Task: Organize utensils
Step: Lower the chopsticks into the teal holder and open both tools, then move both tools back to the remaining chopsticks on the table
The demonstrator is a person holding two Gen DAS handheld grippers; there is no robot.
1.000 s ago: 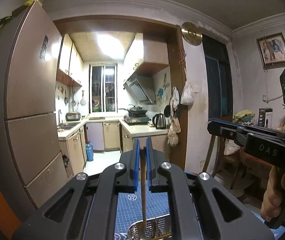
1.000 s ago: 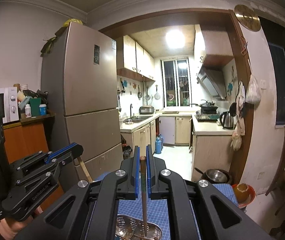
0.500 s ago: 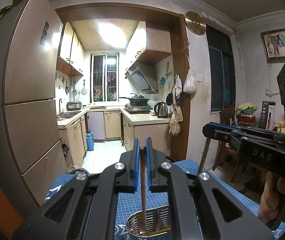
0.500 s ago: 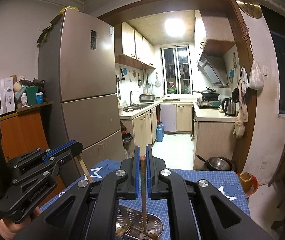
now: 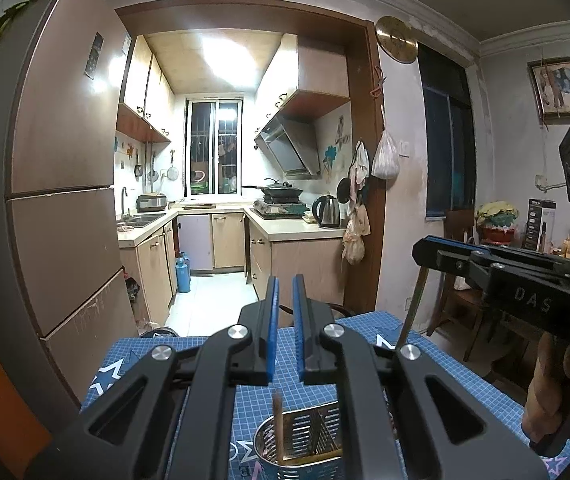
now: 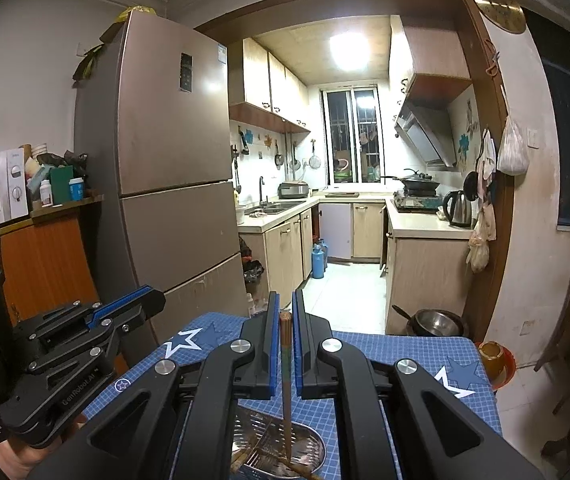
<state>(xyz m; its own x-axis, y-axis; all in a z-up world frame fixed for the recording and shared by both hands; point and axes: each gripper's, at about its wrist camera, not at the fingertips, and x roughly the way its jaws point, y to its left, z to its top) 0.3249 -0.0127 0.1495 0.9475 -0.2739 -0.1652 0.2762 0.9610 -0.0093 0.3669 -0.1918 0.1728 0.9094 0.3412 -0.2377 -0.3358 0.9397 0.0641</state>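
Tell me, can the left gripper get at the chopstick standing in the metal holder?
Probably yes: the left gripper hangs open just above the chopstick in the holder, nothing between them.

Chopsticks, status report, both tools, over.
Left tool open, its chopstick standing in the holder. Right tool holding a chopstick above it. Nothing blocking.

Two claws [image 5: 283, 330] [image 6: 283, 336], one metal utensil holder [image 5: 297, 446], two upright chopsticks [image 5: 279, 428] [image 6: 285, 364], one blue mat [image 6: 405, 364].

Shiny perforated metal holder [image 5: 309, 444], wooden chopstick [image 6: 285, 364]
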